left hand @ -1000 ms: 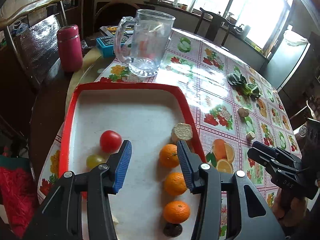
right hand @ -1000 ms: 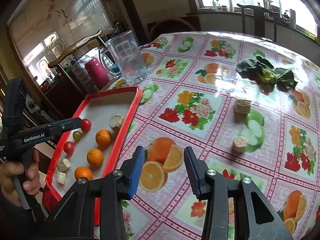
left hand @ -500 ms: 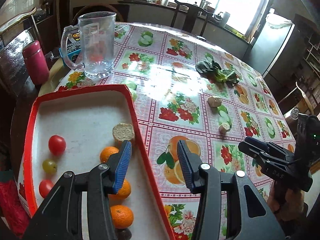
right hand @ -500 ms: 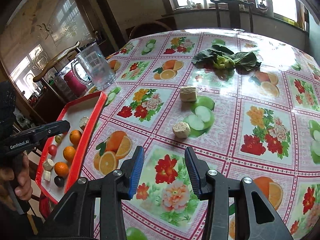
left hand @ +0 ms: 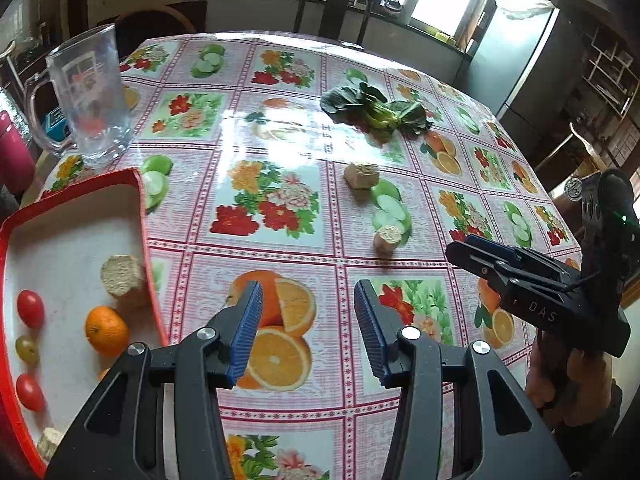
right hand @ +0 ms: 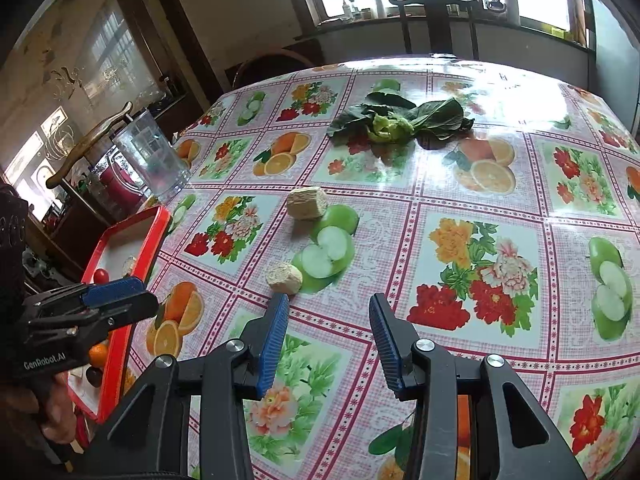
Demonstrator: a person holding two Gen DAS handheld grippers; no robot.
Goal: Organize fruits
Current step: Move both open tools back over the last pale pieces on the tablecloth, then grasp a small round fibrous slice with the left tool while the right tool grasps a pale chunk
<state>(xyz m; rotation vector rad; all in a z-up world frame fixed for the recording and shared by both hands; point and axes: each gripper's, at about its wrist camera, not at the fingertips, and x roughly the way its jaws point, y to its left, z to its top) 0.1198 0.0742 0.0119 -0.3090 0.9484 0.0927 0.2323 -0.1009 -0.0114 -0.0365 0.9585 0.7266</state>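
A red-rimmed white tray (left hand: pixel 142 216) at the table's left holds an orange (left hand: pixel 106 331), cherry tomatoes (left hand: pixel 30 308), a green grape (left hand: pixel 26 349) and a beige chunk (left hand: pixel 122 275). Two more beige chunks lie on the tablecloth: a larger one (right hand: pixel 307 203) and a smaller one (right hand: pixel 284 278), just ahead of my right gripper (right hand: pixel 328 336), which is open and empty. My left gripper (left hand: pixel 308 330) is open and empty over a printed orange, right of the tray. A leafy green vegetable (right hand: pixel 394 120) lies farther back.
A glass mug (left hand: pixel 94 96) stands behind the tray at the far left, with a red flask (left hand: pixel 14 152) beside it. The tablecloth carries printed fruit and flowers. Chairs (right hand: pixel 436 20) and a window counter stand beyond the table. A fridge (left hand: pixel 520 52) is at the right.
Both grippers have swung right, away from the tray and toward the middle of the table. The right gripper has come closer to the two beige chunks. Both stayed open.
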